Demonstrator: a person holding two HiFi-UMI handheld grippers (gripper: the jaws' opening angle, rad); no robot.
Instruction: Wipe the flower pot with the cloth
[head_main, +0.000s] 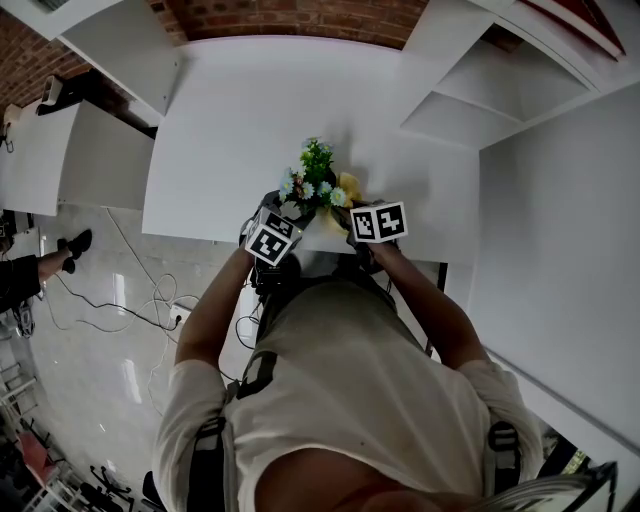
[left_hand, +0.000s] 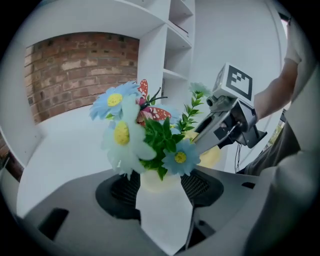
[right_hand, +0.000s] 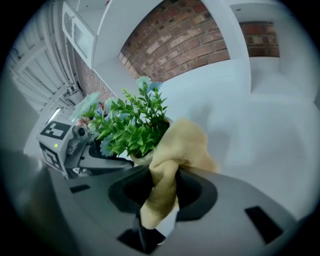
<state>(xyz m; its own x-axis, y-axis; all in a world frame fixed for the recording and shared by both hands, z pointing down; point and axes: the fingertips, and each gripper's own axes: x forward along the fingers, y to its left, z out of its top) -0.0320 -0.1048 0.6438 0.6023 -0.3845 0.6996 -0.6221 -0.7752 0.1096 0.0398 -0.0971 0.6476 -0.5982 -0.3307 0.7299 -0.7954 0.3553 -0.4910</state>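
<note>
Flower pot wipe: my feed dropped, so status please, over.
Left gripper shut on flower pot. Right gripper shut on cloth, cloth against the pot. Flowers overhang rim; no obstruction seen.

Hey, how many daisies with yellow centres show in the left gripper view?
3: one daisy at upper left, a paler one just below it, and one at lower right, above the flower pot. The leaves may hide more.
</note>
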